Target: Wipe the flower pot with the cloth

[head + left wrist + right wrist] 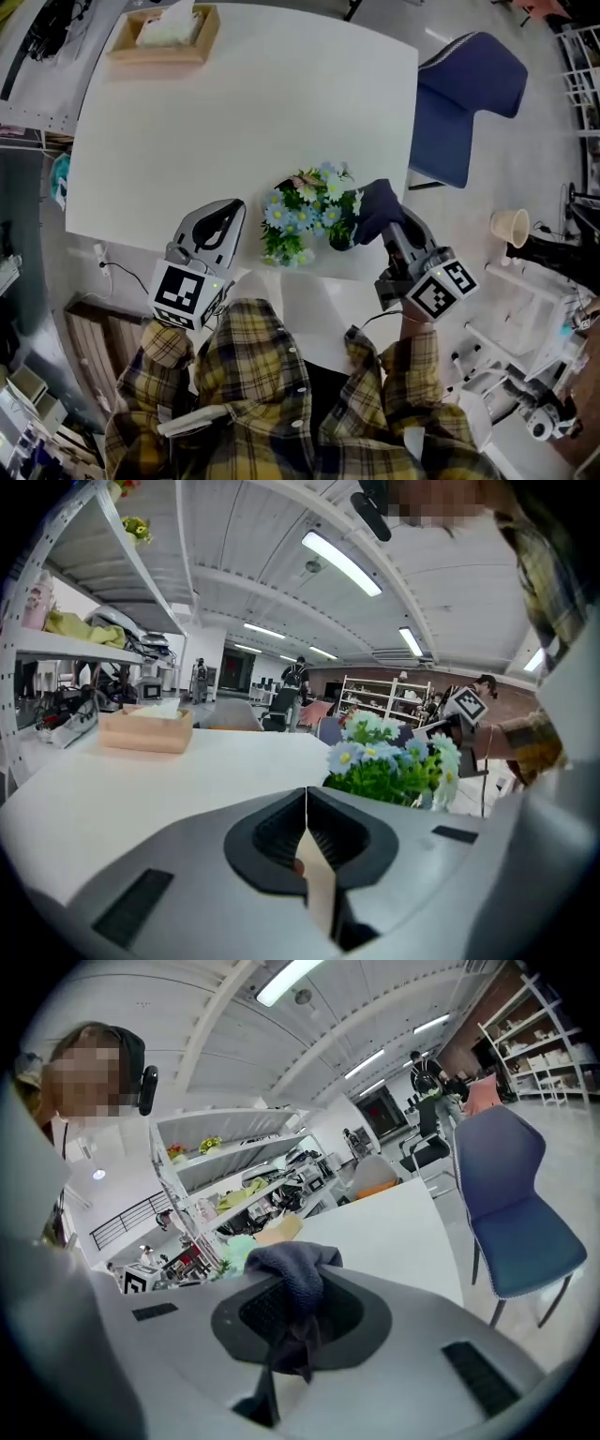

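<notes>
The right tongs (298,1288) are closed on the dark blue cloth (292,1269). They pinch it at one end, so a loose bunch stands out in front of the tips, ready as a wiping pad. The left tongs (307,797) are closed with nothing between them; I judge they are kept free to steady the pot. The cloth hangs just beside the flower pot (339,240); whether it touches, I cannot tell. The pot stands near the near edge of the white worktop (244,112), between both tongs, mostly hidden under its flowers (302,217).
</notes>
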{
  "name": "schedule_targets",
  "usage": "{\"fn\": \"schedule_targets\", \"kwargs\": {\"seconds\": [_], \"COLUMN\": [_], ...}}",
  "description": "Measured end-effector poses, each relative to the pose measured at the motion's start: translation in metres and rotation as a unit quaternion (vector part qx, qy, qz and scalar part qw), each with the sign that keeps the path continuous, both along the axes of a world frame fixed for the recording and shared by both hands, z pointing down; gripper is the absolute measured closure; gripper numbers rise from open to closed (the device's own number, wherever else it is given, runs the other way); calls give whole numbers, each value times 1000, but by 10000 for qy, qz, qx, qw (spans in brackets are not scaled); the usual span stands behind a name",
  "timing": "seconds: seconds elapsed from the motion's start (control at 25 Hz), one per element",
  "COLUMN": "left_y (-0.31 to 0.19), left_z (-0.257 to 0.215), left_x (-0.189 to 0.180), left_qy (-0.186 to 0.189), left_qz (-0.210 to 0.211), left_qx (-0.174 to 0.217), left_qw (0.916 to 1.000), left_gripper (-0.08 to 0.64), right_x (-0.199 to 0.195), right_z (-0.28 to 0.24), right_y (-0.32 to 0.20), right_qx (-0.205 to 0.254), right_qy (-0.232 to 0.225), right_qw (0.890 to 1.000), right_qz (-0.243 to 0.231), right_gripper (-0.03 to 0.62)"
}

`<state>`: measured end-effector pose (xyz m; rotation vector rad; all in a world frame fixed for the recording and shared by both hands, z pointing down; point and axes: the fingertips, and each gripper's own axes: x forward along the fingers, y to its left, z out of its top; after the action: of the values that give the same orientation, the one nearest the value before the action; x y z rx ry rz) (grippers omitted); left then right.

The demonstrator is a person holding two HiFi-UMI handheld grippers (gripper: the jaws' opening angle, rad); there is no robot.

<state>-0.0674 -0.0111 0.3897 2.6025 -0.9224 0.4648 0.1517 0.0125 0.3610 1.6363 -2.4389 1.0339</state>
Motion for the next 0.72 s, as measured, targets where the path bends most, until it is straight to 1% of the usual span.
{"fn": "schedule_targets", "kwargs": {"seconds": [0.12, 0.24, 0.44, 0.56, 0.68, 0.72], "left_y": [8, 18, 34, 41, 43, 43], "left_z": [21, 36, 50, 55, 58, 57], "left_x": [3, 9, 19, 24, 31, 34], "left_qy": [-25, 89, 127, 25, -34, -40], "left_qz": [303, 588, 1196, 1555, 1764, 1781], "left_qx": [-105, -227, -189, -98, -30, -10], "left_qw": [9995, 9980, 9926, 9878, 9843, 9840], "left_gripper": [549, 536, 408, 307, 231, 174], "right_x": [-6, -11, -13, -14, -16, -16], "right_z": [19, 32, 48, 52, 57, 57], "right_y": [-1, -1, -5, -8, -9, -9], "right_qx": [-147, -221, -311, -347, -417, -432], "right_qy": [-59, -205, -431, -484, -526, -555], "right_qw": [9999, 9995, 9986, 9982, 9977, 9975], "right_qz": [6, 3, 66, 75, 28, 8], "right_gripper": [571, 571, 571, 571, 571, 571]}}
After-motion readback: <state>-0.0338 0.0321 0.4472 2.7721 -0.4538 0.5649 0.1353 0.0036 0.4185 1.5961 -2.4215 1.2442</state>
